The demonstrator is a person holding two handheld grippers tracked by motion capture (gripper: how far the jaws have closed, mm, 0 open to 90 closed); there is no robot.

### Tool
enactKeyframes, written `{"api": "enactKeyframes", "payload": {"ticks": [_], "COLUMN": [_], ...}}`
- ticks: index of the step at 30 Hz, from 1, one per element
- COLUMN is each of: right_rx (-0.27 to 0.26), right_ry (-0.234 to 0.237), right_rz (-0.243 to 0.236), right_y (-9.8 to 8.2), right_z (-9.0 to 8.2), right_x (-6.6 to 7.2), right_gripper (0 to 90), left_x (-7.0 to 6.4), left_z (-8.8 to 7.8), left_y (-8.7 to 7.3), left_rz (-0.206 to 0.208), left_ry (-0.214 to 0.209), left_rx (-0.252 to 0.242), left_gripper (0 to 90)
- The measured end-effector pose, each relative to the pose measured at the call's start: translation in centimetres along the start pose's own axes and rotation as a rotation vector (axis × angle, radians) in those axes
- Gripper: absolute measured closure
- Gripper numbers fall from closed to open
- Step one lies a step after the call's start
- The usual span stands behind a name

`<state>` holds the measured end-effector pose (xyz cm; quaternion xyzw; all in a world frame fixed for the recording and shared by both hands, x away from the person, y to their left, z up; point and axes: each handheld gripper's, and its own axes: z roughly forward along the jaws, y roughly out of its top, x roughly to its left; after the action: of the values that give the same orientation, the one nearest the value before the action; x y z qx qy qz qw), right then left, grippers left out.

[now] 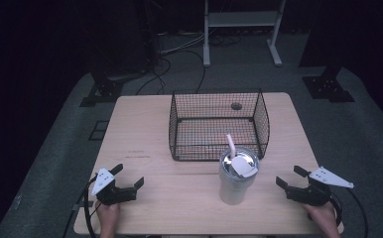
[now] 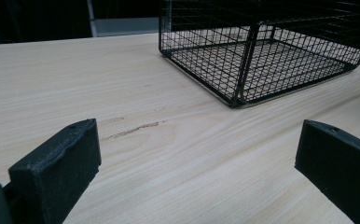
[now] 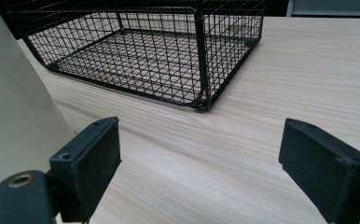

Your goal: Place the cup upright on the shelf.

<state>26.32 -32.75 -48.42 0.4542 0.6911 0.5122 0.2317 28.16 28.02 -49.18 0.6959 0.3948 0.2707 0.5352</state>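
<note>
High view: tumbler stands between both wide-open hand-held grippers, nearer the right hand-held gripper.

Dark room; grey carpet floor; white frame legs; black cables on floor.

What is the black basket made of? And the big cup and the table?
The basket looks like thin metal wire coated black, since you see through its grid. The cup seems to be pale painted metal or plastic with a clear lid and white straw; I cannot tell which. The table shows light wood grain, possibly laminate.
</note>
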Motion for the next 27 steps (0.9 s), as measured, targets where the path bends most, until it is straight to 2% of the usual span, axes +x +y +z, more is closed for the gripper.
{"api": "enactKeyframes", "payload": {"ticks": [12, 17, 23, 27], "right_rx": [0.008, 0.004, 0.025, 0.03], "right_ry": [0.026, 0.073, 0.132, 0.156], "right_rz": [-0.031, -0.069, -0.107, -0.131], "right_y": [0.5, 1.4, 1.7, 1.8], "right_z": [0.1, 0.1, 0.2, 0.2], "right_x": [0.8, 1.6, 2.7, 3.3], "right_gripper": [12.2, 12.2, 11.0, 10.4], "left_x": [-0.1, -0.1, -0.1, -0.1], "left_z": [-0.1, -0.1, -0.1, -0.1], "left_y": [0.0, -0.1, 0.0, 0.0], "left_rz": [0.002, 0.007, 0.005, 0.01], "left_ry": [-0.004, -0.006, -0.005, -0.004], "left_rx": [-0.003, -0.004, -0.002, 0.002], "left_gripper": [0.0, 0.0, 0.0, 0.0]}}
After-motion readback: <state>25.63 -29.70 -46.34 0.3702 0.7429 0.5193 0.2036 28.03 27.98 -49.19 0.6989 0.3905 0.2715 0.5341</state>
